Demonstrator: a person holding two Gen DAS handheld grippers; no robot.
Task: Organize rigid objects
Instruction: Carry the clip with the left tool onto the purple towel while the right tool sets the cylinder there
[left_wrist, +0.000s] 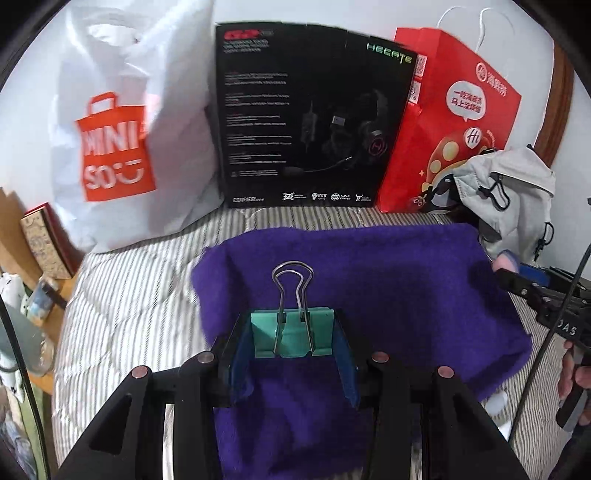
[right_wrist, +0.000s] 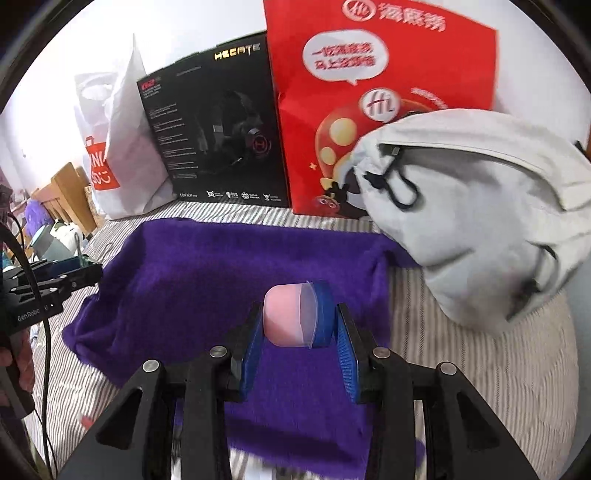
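Binder clip (teal), probably pink jar, both gripped.

Black left gripper, right gripper; blue pads; seemingly steel screws

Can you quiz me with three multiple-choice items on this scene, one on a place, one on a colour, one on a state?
1. What stands between the white bag and the red bag?
A. black headset box
B. grey pouch
C. wooden crate

2. What colour is the binder clip's body?
A. yellow
B. teal green
C. red

3. What are the right tongs doing?
A. standing open and empty
B. gripping the towel
C. gripping a small pink container

Answers:
1 A, the black headset box leans upright between the white bag and red bag.
2 B, the binder clip in the left tongs is teal.
3 C, the pink container sits clamped in the right tongs.
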